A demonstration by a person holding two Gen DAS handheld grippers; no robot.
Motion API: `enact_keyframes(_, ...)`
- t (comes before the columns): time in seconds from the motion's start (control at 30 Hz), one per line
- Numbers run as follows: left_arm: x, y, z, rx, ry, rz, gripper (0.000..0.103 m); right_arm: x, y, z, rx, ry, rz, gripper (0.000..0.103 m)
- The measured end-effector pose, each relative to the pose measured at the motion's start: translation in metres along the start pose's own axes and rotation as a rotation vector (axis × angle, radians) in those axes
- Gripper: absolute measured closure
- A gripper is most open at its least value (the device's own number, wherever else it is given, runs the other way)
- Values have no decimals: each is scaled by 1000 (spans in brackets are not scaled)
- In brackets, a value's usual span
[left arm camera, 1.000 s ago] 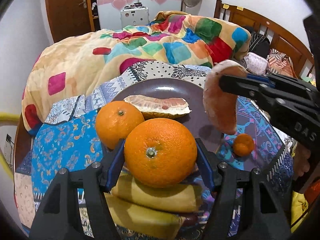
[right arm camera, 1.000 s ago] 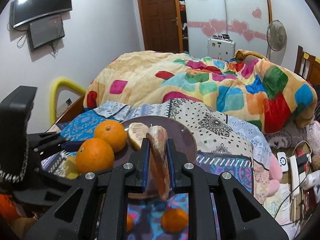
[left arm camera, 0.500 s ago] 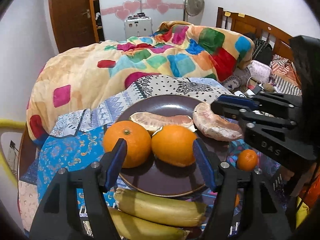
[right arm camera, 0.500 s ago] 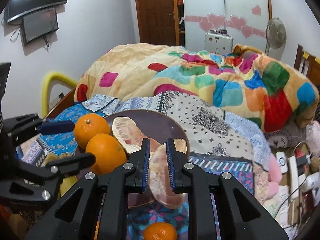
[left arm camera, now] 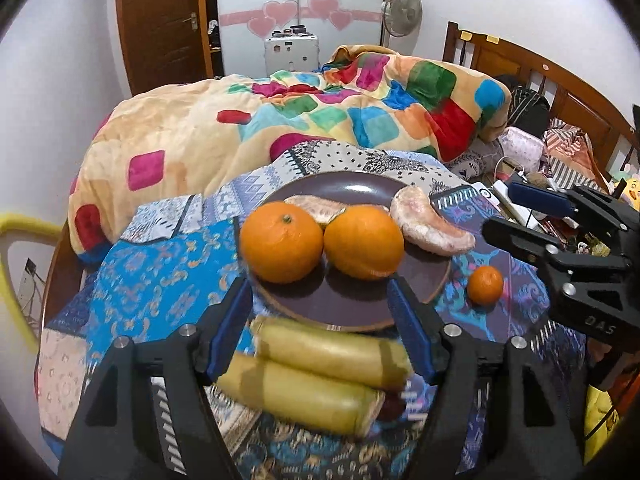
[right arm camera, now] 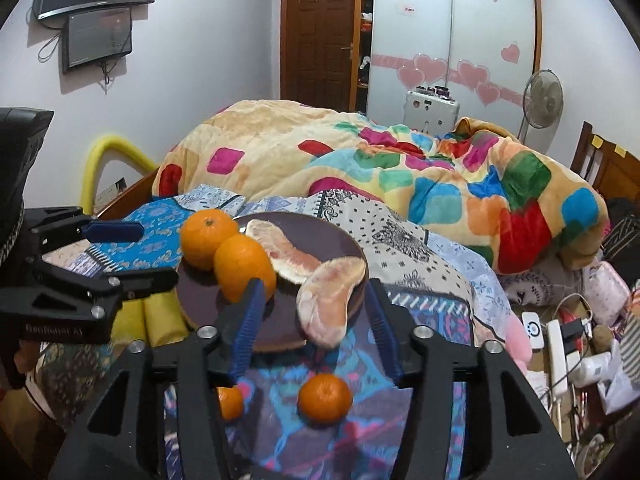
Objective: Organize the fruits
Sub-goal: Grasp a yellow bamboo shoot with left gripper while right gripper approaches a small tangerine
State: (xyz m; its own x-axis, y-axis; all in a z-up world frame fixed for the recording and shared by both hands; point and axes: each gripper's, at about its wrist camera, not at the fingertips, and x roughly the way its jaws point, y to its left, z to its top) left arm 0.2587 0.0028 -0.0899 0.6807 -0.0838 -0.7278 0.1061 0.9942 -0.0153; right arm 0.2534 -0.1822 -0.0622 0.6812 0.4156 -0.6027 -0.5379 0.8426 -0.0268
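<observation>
Right wrist: both hand-held grippers (right arm camera: 316, 312) released; plate (right arm camera: 280, 332) on patterned cloth (right arm camera: 420, 256), bedroom.

A home bedroom: a bed with a wooden headboard (left arm camera: 532, 64) at two o'clock carries a patchwork-coloured blanket (left arm camera: 304, 120). At twelve o'clock stand heart-stickered wardrobe doors (right arm camera: 452, 40), a wooden door (right arm camera: 320, 36) and a pedestal fan (right arm camera: 542, 98); at ten, probably wall-mounted screens (right arm camera: 98, 4).
</observation>
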Motion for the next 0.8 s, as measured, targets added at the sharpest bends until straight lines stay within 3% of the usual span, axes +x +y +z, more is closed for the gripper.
enact_keyframes(0.33, -17, 1, -35, -25, 24, 30, 15, -25, 6, -26, 7, 5, -15, 37)
enact_keyframes(0.5, -7, 0, -50, -41, 59, 36, 15, -27, 9, -41, 11, 25, -6, 36)
enact_keyframes(0.63, 3, -4, -58, -65, 64, 85, 15, -23, 10, -52, 20, 46, -1, 36)
enact_keyframes(0.8, 11, -19, -65, -30, 53, 103, 14, -15, 14, -62, 20, 73, 14, 36)
